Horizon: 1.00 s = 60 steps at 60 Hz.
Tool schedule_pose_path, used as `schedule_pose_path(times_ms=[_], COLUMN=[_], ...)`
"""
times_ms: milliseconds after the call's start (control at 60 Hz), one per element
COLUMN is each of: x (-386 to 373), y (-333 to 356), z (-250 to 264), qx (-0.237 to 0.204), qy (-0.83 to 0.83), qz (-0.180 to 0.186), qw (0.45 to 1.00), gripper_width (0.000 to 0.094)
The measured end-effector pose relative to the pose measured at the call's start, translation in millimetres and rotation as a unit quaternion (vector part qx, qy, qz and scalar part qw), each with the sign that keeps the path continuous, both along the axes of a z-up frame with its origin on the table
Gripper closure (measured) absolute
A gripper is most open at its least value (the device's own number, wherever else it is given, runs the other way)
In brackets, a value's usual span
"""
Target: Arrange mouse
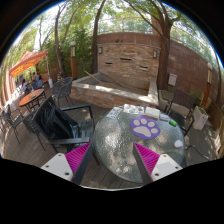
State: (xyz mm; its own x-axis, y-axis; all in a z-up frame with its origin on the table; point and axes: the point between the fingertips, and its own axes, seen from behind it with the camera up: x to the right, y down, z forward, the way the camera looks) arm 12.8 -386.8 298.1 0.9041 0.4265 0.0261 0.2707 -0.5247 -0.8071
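Hovering above the glass tabletop [115, 150], the claw [113, 160] is held wide open and empty; a paw-print mat [146, 126] is seen beyond its fingers.

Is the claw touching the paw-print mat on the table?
Apart. The gripper view shows the open claw short of the paw-print mat, with bare table between its fingertips and the mat.

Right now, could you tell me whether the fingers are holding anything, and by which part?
Nothing is held. The gripper is open above the round table, with the paw-print mat beyond its fingers.
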Motion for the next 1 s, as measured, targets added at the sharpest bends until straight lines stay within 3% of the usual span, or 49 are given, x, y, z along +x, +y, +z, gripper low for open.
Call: schedule_pose_path(times_ms=[217,417,550,783,1000], x=[53,153,232,343,390], y=[-9,23,74,213,303], z=[-43,-126,-176,-238,-300], qx=[-0.045,-0.073,-0.071,-0.022,-0.052], qy=[-0.007,-0.023,-0.038,-0.041,0.0], qz=[-0.033,-0.091,-0.137,-0.177,-0.217], qw=[0.998,0.993,0.987,0.983,0.975], gripper_width=[0.0102,0.0101,0.0081,0.0085,0.0095])
